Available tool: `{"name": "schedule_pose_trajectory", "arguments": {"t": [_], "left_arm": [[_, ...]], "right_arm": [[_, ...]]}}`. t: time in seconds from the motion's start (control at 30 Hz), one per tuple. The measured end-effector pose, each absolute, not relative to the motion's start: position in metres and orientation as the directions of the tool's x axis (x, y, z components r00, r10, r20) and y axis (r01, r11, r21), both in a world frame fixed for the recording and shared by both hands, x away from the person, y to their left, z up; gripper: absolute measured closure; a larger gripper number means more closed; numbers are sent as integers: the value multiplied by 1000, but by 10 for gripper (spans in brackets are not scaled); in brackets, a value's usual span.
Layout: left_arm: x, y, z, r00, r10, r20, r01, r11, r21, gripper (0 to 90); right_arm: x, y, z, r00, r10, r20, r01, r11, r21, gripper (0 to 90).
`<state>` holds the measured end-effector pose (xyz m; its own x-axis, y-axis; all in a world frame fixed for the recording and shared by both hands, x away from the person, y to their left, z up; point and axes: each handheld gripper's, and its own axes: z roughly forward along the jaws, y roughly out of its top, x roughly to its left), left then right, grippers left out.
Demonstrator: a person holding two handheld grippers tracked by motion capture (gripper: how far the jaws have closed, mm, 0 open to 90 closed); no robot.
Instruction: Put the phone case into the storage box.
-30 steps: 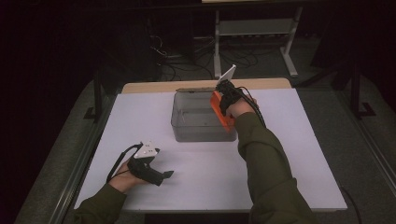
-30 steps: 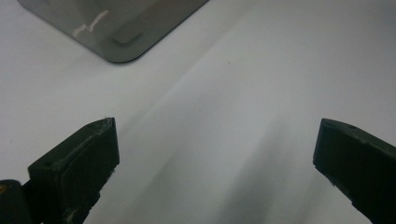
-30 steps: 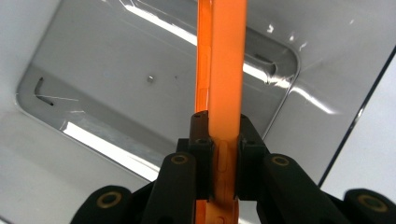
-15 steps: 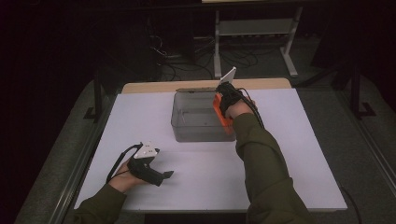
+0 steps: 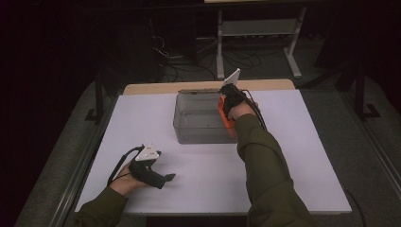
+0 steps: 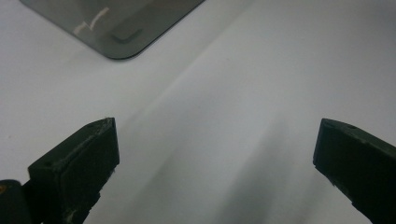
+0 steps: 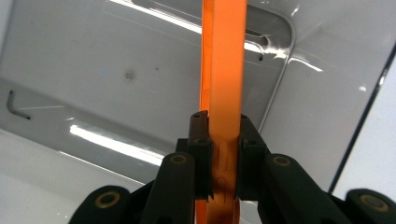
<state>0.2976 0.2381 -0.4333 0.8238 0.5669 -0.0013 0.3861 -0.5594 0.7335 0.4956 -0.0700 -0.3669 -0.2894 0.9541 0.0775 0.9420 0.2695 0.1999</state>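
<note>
My right gripper is clamped on a flat orange strip, one jaw on each broad face. In the right gripper view the strip runs straight out from the jaws toward twelve o'clock, its long axis in line with the gripper, over the floor of the clear plastic bin. From the high view, that hand sits at the bin's three o'clock edge, with the orange strip at the rim. I'd judge the coming move turns on keeping that long axis inside the walls as I lower it. My left gripper rests with jaws wide apart and empty on the white table, at about seven o'clock from the bin and well apart from it, so the right hand is the nearer.
</note>
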Motion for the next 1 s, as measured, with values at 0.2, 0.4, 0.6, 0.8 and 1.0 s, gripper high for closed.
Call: {"name": "schedule_pose_trajectory", "arguments": {"t": [0.2,0.4,0.6,0.8,1.0], "left_arm": [[298,238,-433,824,567,-2,386,-559,733,0],[297,238,-433,824,567,-2,387,-559,733,0],[297,239,-433,823,568,-2,387,-559,733,0],[297,239,-433,823,568,-3,387,-559,733,0],[297,239,-433,825,566,-3,388,-561,731,0]], "right_arm": [[497,-70,-368,-275,958,80,949,257,181,782],[497,-69,-368,-274,959,76,950,257,176,777],[497,-69,-368,-272,959,78,951,256,173,771],[497,-69,-368,-265,961,77,953,249,172,774],[497,-70,-366,-263,962,77,953,247,178,753]]}}
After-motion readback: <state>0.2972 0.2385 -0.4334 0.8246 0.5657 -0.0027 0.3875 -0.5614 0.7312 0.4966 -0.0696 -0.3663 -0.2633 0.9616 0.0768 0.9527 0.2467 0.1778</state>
